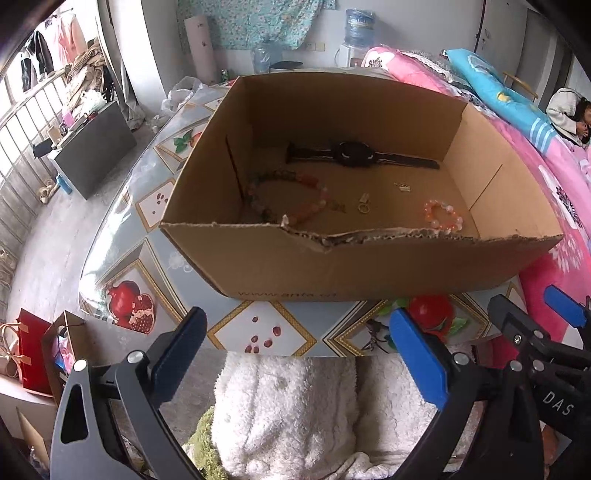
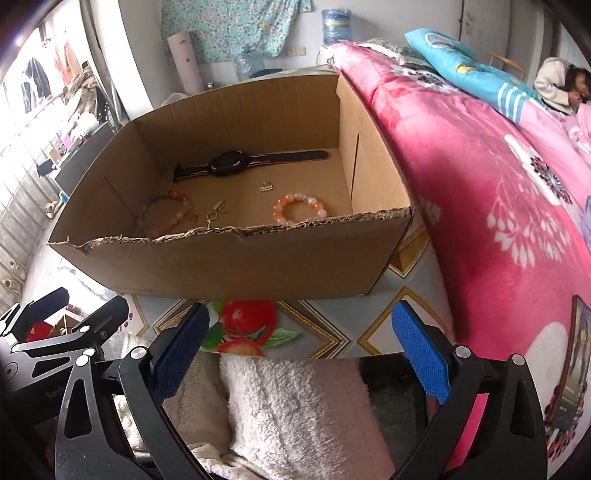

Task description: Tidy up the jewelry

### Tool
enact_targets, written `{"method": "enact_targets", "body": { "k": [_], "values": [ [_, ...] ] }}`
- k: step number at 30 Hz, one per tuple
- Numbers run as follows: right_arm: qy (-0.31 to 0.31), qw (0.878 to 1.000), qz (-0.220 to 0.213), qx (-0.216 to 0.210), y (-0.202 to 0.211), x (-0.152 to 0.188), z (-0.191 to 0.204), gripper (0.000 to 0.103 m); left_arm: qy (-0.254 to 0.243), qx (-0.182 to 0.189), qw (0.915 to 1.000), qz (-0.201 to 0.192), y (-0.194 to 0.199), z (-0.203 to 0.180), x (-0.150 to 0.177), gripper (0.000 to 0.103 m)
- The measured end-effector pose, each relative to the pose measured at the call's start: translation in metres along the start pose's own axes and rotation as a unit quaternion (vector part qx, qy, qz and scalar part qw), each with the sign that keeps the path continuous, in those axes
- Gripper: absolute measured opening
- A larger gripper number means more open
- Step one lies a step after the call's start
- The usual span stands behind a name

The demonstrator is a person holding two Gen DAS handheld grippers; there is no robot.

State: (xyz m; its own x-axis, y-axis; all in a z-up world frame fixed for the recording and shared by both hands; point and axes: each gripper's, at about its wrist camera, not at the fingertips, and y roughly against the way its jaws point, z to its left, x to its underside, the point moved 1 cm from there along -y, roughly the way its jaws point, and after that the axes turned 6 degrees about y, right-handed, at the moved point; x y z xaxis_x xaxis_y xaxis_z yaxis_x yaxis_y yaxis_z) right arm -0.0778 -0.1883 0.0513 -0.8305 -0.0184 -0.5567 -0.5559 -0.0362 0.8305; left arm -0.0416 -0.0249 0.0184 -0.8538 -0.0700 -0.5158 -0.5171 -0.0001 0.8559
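Fingers of left gripper wide, nothing held; right gripper likewise, hovering at near edge of worktop, short of box; judged standby, both clear of torn front wall. Jewelry all inside box: watch laid flat along back; big bracelet left; small bracelet right; ring and charm between, each apart for easy picking.

A lived-in bedroom at home: a bed under a pink floral quilt and blue pillow, clothes on a rack by the window, a water dispenser, floral cloth hung on the wall.
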Motion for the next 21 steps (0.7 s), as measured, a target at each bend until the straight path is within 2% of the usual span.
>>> {"method": "enact_targets", "body": {
  "k": [21],
  "values": [
    [-0.002, 0.999, 0.032, 0.009, -0.016, -0.008, -0.004, 0.095, -0.005, -0.007, 0.9994, 0.033, -0.019, -0.006, -0.009, 0.097]
  ]
}}
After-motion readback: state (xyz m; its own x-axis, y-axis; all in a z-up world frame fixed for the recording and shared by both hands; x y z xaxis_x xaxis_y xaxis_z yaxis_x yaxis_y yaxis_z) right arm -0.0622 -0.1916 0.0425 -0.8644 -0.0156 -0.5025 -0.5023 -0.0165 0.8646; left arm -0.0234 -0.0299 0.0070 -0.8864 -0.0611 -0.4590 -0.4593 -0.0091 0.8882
